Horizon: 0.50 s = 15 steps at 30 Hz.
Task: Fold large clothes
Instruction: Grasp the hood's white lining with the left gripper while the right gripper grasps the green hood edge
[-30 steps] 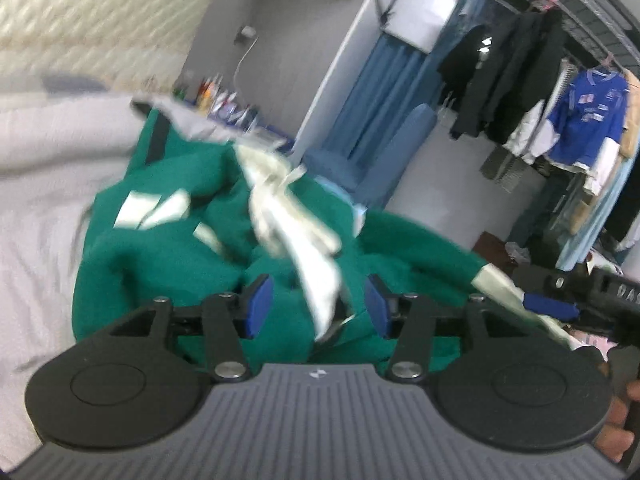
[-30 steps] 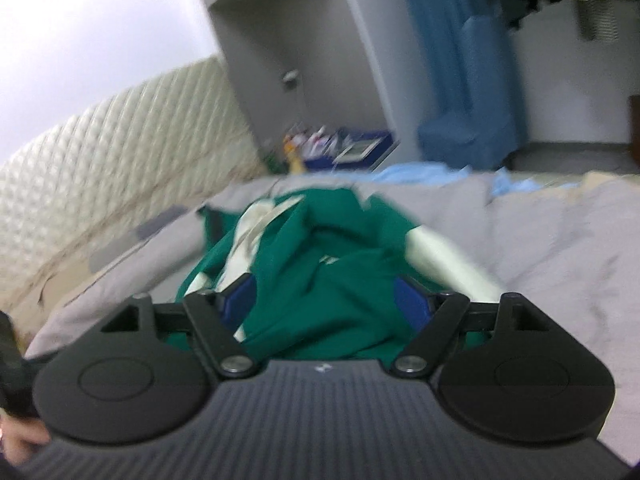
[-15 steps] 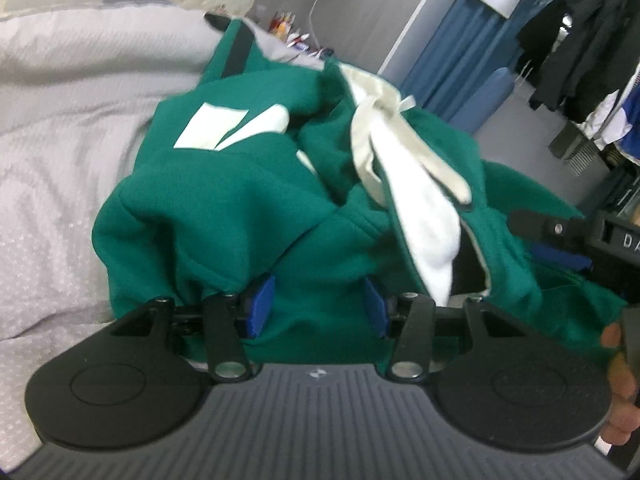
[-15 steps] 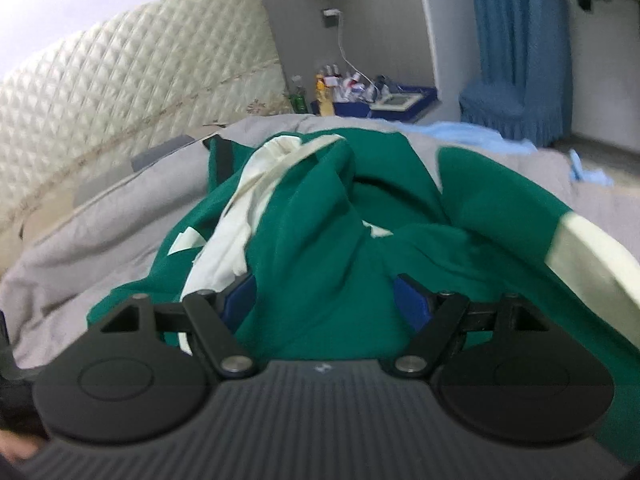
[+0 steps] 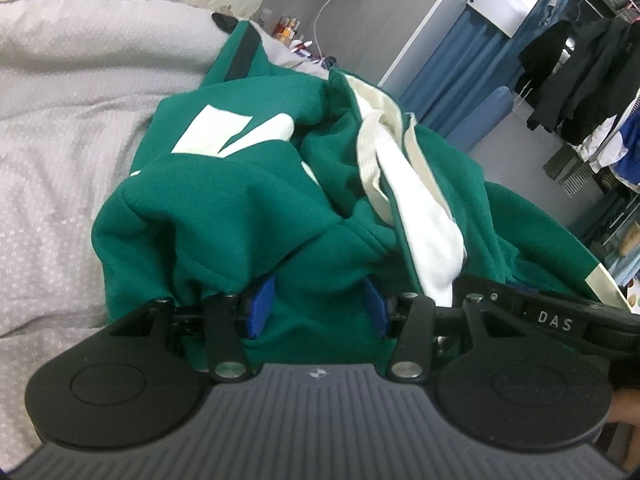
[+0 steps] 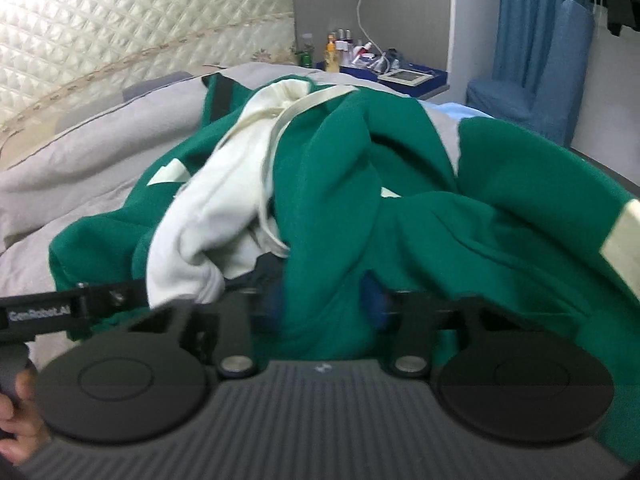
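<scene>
Green fleece fills my left wrist view: the hoodie (image 5: 248,200) lies crumpled on the grey bedspread (image 5: 60,128), cream hood lining (image 5: 424,216) spilling out on top. My left gripper (image 5: 318,306) is pushed into the near edge, blue pads set about half apart with a fold of green bulging between them. I can't tell from here whether they are pinching that cloth or only straddling it. The other tool's black arm pokes in at the right edge.

Over to the right wrist view: same hoodie (image 6: 400,208), cream lining (image 6: 224,208) now on the left, a cream cuff (image 6: 624,240) at the far right. My right gripper (image 6: 326,300) has just been closing, and a thick ridge of green stands between its pads, which look pressed into it, so I call that a grip, though the picture is smeared.

I judge we're at the very start: grabbing the heap to spread it, no fold made yet. Next I need both holds firm on the hem, then lift and shake so the body falls flat, hood clear.
</scene>
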### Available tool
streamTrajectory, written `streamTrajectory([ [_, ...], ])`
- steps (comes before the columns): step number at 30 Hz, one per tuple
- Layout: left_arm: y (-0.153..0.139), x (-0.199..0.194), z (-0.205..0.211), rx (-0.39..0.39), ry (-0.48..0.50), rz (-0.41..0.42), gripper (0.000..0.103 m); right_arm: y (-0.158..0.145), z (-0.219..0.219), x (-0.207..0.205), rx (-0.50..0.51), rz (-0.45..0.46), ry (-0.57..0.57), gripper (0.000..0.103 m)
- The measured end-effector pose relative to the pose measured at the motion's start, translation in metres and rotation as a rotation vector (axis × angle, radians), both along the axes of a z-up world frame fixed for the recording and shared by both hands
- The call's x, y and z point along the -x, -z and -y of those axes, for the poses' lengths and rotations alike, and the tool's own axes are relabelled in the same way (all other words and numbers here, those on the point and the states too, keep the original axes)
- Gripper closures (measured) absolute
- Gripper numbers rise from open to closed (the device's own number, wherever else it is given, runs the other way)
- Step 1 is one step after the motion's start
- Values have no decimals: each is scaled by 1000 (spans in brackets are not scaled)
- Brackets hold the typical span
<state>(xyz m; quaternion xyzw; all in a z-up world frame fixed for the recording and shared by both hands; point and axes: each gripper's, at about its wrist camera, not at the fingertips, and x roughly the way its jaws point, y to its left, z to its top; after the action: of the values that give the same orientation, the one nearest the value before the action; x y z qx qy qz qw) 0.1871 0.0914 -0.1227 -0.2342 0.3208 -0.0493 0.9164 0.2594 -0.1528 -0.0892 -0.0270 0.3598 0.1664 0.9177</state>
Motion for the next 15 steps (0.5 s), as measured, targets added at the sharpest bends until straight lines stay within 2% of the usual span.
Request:
streamTrajectory([
  [3, -5, 3, 7, -31, 15, 26, 47, -3, 5, 4, -20, 4, 31, 87],
  [10, -21, 20, 23, -110, 32, 119, 47, -29, 17, 31, -68, 91, 68, 89],
  [15, -35, 34, 25, -95, 41, 226, 46, -44, 32, 58, -86, 151, 104, 89],
])
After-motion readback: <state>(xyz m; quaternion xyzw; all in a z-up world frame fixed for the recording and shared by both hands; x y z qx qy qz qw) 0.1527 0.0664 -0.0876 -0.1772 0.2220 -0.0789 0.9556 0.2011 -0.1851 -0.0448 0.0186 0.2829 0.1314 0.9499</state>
